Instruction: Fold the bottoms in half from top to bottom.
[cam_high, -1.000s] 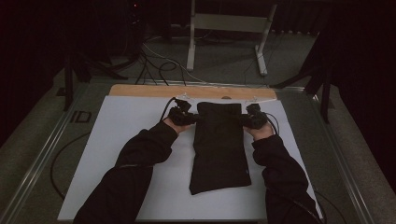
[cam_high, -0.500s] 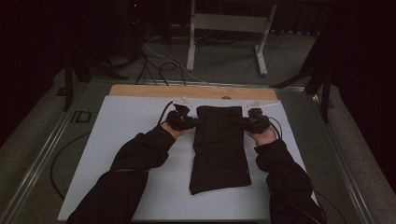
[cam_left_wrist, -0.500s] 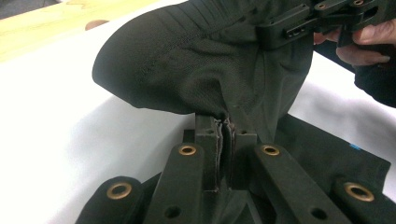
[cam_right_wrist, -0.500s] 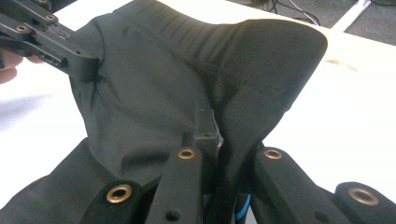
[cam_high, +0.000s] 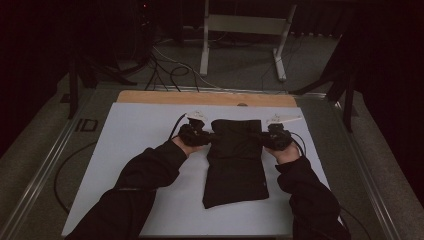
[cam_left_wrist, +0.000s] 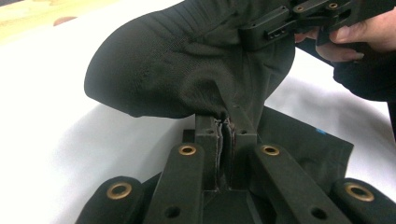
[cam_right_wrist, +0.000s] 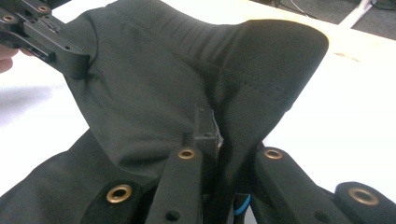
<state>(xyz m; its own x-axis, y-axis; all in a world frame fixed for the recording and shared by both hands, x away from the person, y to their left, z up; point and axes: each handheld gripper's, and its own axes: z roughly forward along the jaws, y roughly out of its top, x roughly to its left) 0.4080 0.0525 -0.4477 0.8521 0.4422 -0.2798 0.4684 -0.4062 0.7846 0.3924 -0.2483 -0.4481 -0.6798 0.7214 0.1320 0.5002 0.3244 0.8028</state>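
A black garment lies lengthwise on the white sheet covering the table, at the centre of the high view. Its near end rests flat toward the lower centre of the frame; its far end is lifted off the sheet and folds over between the two grippers.

The left gripper sits at the left edge of the garment, just left of frame centre, held by the person's left hand. In the left gripper view its jaws are pressed together on a pinch of the black fabric, which bulges up across the upper middle of that frame.

The right gripper sits at the garment's right edge, held by the right hand. In the right gripper view its jaws are clamped on a fold of the cloth, which rises from bottom centre and spreads across most of the upper frame. A small blue mark shows beside the jaws at bottom centre.

Both dark sleeves enter from the bottom edge of the high view. A wooden strip runs along the far edge of the sheet, and cables lie on the floor in the upper left.
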